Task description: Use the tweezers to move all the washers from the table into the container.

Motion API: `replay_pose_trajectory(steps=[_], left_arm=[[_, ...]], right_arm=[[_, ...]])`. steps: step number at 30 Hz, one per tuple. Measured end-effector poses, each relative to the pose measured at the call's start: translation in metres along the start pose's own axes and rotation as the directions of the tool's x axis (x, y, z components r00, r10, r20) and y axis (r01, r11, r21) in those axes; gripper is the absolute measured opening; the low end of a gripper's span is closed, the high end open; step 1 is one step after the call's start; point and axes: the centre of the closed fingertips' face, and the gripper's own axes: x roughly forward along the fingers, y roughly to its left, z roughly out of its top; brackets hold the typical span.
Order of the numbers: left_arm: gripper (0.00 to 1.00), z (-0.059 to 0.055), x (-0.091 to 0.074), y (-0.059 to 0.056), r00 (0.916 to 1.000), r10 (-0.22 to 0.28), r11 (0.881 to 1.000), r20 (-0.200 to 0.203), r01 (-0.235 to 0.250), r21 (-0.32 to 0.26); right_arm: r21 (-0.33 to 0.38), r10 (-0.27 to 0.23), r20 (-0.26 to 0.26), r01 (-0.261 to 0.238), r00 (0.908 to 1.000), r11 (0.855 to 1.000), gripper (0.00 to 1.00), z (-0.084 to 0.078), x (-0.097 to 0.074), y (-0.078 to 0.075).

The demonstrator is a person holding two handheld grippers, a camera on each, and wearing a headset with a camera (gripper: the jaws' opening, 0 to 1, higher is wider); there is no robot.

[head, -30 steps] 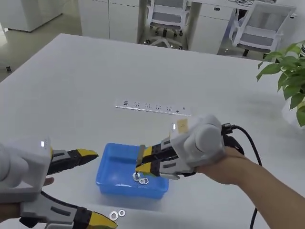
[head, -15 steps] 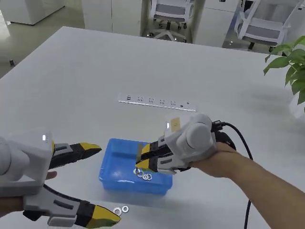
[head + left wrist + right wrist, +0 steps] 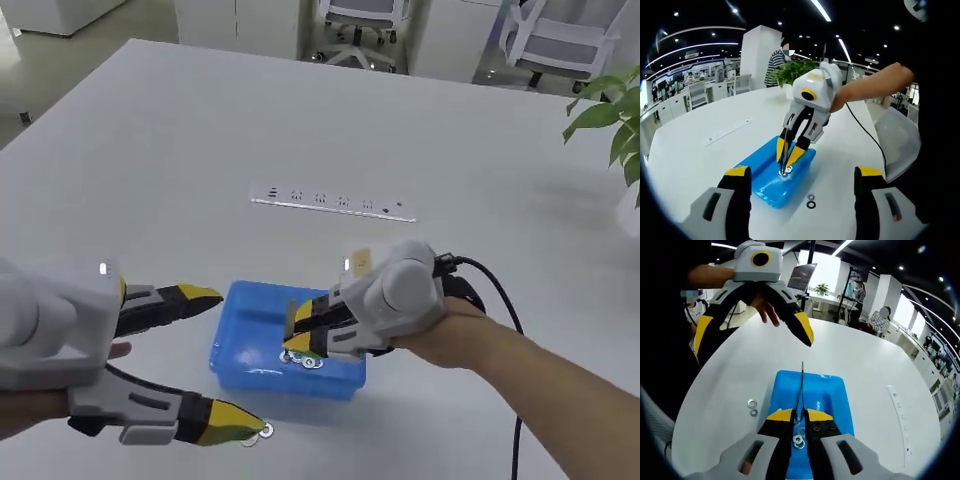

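A blue container [image 3: 240, 345] sits on the white table [image 3: 300, 130] with several washers [image 3: 305, 358] inside. My right gripper [image 3: 300, 340] hangs over it, shut on the thin tweezers [image 3: 801, 382], whose tips reach down beside the washers [image 3: 785, 172] in the container [image 3: 765, 177]. Two washers [image 3: 753, 407] lie on the table next to the container [image 3: 827, 390]; they also show as washers [image 3: 811, 200] and a washer [image 3: 264, 430]. My left gripper [image 3: 215, 358] stands open at the container's left, its lower tip close to the loose washers. It faces me as the left gripper [image 3: 755, 315].
A white power strip [image 3: 330, 203] lies on the table beyond the container. The right gripper's black cable [image 3: 500, 310] trails to the right. A potted plant [image 3: 615, 130] stands at the right edge, and office chairs [image 3: 545, 40] stand past the far edge.
The head camera has shifted. My left gripper's lower tip has come nearer the loose washers. The right gripper stays over the container with the tweezers.
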Motion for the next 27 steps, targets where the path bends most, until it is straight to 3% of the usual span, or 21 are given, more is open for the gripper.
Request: replay_pose_trajectory(steps=[9,21,27], left_arm=[[0.82,0.004,0.009,0.005,0.9999,-0.015,1.0,-0.003,0.015,0.017],[0.56,0.01,0.033,0.012,0.995,-0.078,0.991,-0.061,0.084,0.102],[0.39,0.013,0.041,0.016,0.9928,-0.097,0.984,-0.07,0.107,0.144]], right_arm=[[0.013,0.014,-0.007,-0.014,0.9999,1.0,0.09,-0.007,0.01,0.002],[0.023,0.024,-0.003,-0.024,0.9997,0.999,0.09,-0.013,0.013,0.004],[0.02,0.026,-0.005,-0.025,0.9997,0.999,0.09,-0.014,0.013,0.004]])
